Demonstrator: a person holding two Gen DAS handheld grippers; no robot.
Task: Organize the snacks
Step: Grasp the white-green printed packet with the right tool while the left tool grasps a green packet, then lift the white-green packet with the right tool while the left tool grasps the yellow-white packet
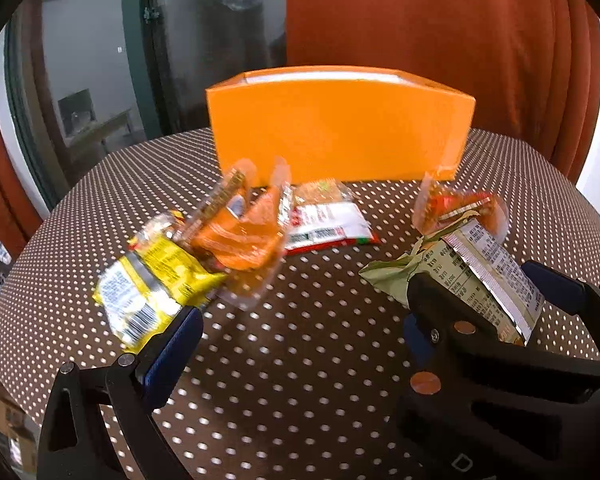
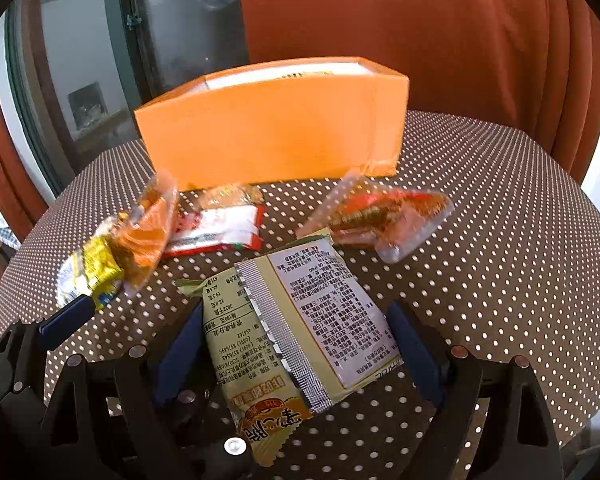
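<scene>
A yellow snack packet (image 1: 148,292) hangs blurred at the left gripper (image 2: 66,314), whose one visible blue finger touches it; I cannot tell whether the jaws are clamped. A crumpled orange wrapper (image 1: 240,240) overlaps that packet. The red-and-white packet (image 1: 328,226) lies on the polka-dot tablecloth (image 1: 300,340) before the orange box (image 1: 336,128). The right gripper (image 2: 296,356) pinches the green snack bag (image 2: 292,320), beside another clear-orange packet (image 2: 380,216).
</scene>
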